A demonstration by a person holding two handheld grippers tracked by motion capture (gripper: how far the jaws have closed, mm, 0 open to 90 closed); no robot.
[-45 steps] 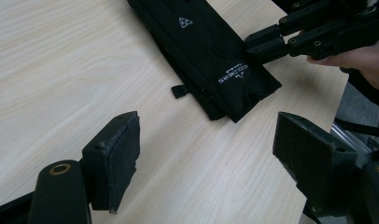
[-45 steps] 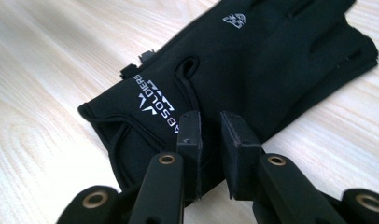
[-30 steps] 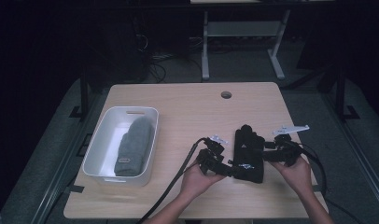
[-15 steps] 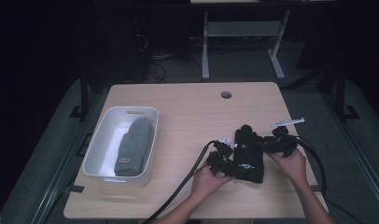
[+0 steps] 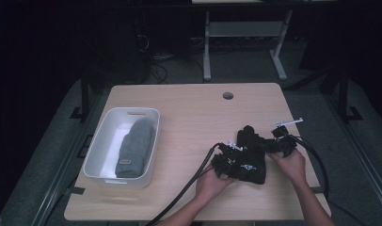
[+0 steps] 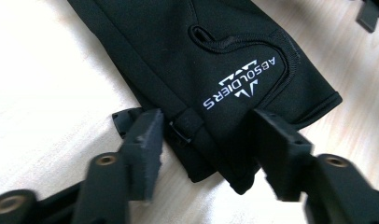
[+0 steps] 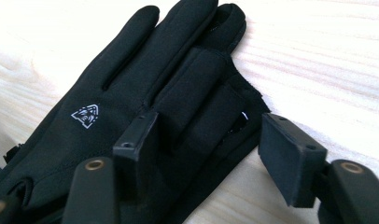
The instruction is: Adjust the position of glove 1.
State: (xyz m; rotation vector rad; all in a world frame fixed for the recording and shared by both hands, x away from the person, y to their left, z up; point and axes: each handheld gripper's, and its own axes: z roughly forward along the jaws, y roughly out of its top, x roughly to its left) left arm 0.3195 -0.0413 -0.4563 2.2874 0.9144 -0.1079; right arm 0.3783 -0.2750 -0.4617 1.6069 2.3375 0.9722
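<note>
Wooden table [image 5: 189, 122]: left gripper [image 6: 204, 140], jaws just narrowing, straddles glove [image 6: 187, 51] cuff. Right gripper [image 7: 206, 140] half-open around glove edge; contact unclear for both.

Both forearms enter from the near edge of the surface [image 5: 179, 103] toward its near right corner and converge. The left hand [image 5: 212, 181] holds the left gripper [image 6: 204, 135] low over the surface; its jaws have just been closing and now stand partly open, astride the cuff of a black glove [image 5: 250, 155]. The right hand [image 5: 288, 162] holds the right gripper [image 7: 206, 140] low, jaws apart, straddling the glove's outer fingers; whether the pads press is not discernible.
</note>
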